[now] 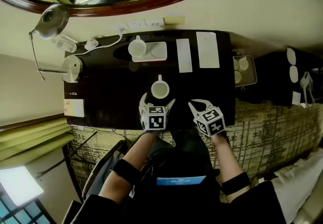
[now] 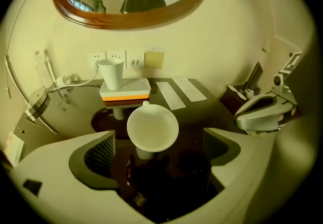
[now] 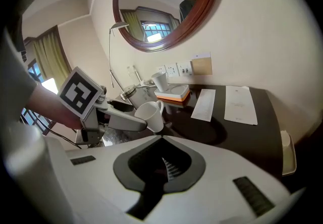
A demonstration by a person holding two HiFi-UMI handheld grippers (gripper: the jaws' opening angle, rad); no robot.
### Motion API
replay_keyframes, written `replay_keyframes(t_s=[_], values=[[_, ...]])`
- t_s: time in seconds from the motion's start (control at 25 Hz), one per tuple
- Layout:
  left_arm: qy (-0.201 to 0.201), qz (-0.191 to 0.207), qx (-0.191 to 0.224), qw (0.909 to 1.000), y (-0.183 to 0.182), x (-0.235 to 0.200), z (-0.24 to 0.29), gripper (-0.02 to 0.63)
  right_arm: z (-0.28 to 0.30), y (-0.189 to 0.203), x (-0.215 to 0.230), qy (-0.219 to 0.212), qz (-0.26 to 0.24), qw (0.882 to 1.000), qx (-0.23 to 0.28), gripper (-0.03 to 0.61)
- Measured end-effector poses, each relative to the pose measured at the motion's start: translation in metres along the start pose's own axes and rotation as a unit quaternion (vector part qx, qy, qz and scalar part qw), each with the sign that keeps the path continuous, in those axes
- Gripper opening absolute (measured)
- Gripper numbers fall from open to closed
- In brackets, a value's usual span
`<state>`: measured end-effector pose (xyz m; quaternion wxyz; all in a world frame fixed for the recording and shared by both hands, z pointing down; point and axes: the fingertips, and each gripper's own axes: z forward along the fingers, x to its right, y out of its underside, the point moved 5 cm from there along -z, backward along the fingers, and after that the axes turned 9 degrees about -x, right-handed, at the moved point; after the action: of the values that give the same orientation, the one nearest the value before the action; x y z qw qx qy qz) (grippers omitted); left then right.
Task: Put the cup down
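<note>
We find the cup (image 1: 160, 89) on the bench (image 1: 111, 102) between the parted jaws of the left gripper (image 1: 158, 101), near their tips. Beyond those jaws a tray (image 1: 157, 52) carries a second cup (image 1: 137, 46), with two paper sheets (image 1: 184, 55) to its right. The right gripper (image 1: 193, 103) sits just right of the left one.

The dark desk (image 1: 111, 94) carries a white cup (image 1: 160, 89) near its front edge, a tray (image 1: 157, 52) and two paper sheets (image 1: 184, 55) along the back, and a kettle (image 1: 73, 68) at the left end.

Dim, warm yellowish light throughout; the glossy dark table (image 1: 111, 102) mirrors what stands on it. Both gripper views bulge fisheye-style, their corners black and the nearest foreground soft. A bright patch glows at the head view's lower left.
</note>
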<state>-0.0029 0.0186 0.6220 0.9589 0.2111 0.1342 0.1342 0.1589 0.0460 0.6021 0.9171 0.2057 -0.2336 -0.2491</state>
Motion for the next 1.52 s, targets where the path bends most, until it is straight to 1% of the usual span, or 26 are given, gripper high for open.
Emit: replay_keyframes(t_s=[0.24,0.4,0.52,0.56,0.6,0.64,0.8,1.04,1.28,1.52], values=[[-0.043,-0.019,-0.007,0.9989,-0.012,-0.002,0.028,0.551,0.016,0.007,0.013,-0.020,-0.004,1.000,-0.015,0.008],[-0.068,-0.016,-0.008,0.9975,-0.017,-0.006,0.034,0.549,0.021,0.005,0.016,-0.028,-0.007,0.999,-0.017,0.009],[-0.073,-0.015,-0.010,0.9972,-0.016,-0.008,0.041,0.546,0.022,0.006,0.018,-0.032,-0.005,0.999,-0.017,0.008],[-0.074,-0.014,-0.012,0.9971,-0.017,-0.009,0.042,0.535,0.023,0.007,0.019,-0.033,-0.005,0.999,-0.018,0.008],[-0.074,-0.012,-0.014,0.9971,-0.018,-0.009,0.041,0.488,0.023,0.008,0.020,-0.034,-0.005,0.999,-0.019,0.008],[-0.074,-0.008,-0.014,0.9971,-0.019,-0.010,0.041,0.429,0.023,0.008,0.020,-0.035,-0.005,0.999,-0.019,0.008],[-0.071,0.001,-0.007,0.9975,-0.021,-0.010,0.040,0.419,0.024,0.009,0.022,-0.035,-0.003,0.999,-0.021,0.008],[-0.067,-0.013,0.000,0.9977,-0.028,-0.012,0.042,0.417,0.023,0.001,0.020,-0.040,-0.007,0.999,-0.013,0.008],[-0.069,-0.019,0.013,0.9974,-0.056,-0.020,0.044,0.417,0.026,-0.015,0.011,-0.050,-0.022,0.998,-0.008,0.008],[-0.076,-0.005,0.041,0.9962,-0.107,-0.032,0.045,0.417,0.033,-0.040,0.011,-0.057,-0.042,0.997,0.001,0.008]])
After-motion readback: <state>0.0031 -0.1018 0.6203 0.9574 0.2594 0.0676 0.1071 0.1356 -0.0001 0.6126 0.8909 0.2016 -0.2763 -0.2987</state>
